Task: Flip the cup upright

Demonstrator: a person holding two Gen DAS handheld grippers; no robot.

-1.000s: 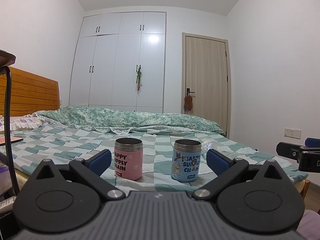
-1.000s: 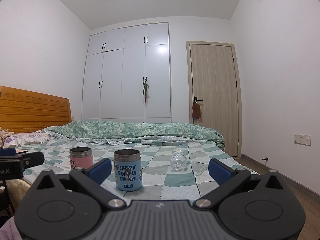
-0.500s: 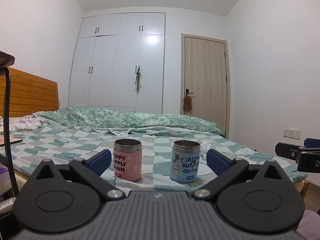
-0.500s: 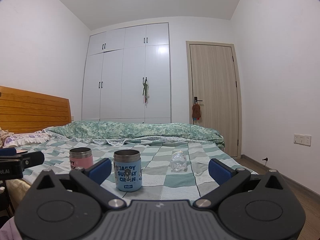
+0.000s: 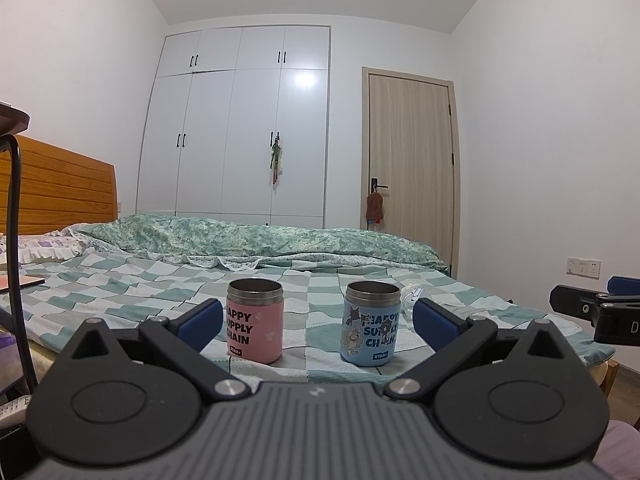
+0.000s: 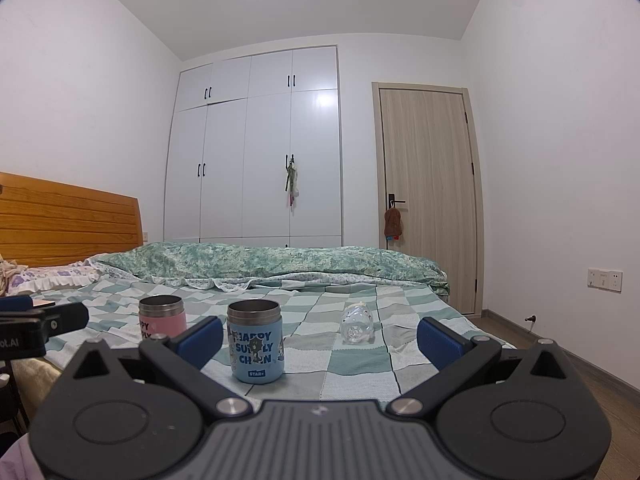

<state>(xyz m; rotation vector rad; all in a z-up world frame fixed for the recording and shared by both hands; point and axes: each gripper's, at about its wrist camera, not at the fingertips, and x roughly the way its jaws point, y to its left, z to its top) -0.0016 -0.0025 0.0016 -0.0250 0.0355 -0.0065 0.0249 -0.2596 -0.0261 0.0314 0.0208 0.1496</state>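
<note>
A pink cup (image 5: 255, 322) and a blue cup (image 5: 371, 324) stand upright, mouths up, side by side on the checked bedspread (image 5: 120, 280). Both also show in the right wrist view, the pink cup (image 6: 162, 316) at left and the blue cup (image 6: 256, 346) near the middle. My left gripper (image 5: 318, 322) is open and empty, held short of both cups. My right gripper (image 6: 320, 340) is open and empty, short of the blue cup. Each gripper shows at the edge of the other's view.
A clear plastic bottle (image 6: 357, 322) lies on its side on the bed, right of the blue cup. A rumpled green quilt (image 6: 272, 260) lies at the far side. A wooden headboard (image 6: 68, 220) is at left, a door (image 6: 428, 200) and wardrobe (image 6: 256, 152) beyond.
The left gripper view has shifted very slightly; the cups sit a touch lower and left in it. The right gripper and both cups have not moved.
</note>
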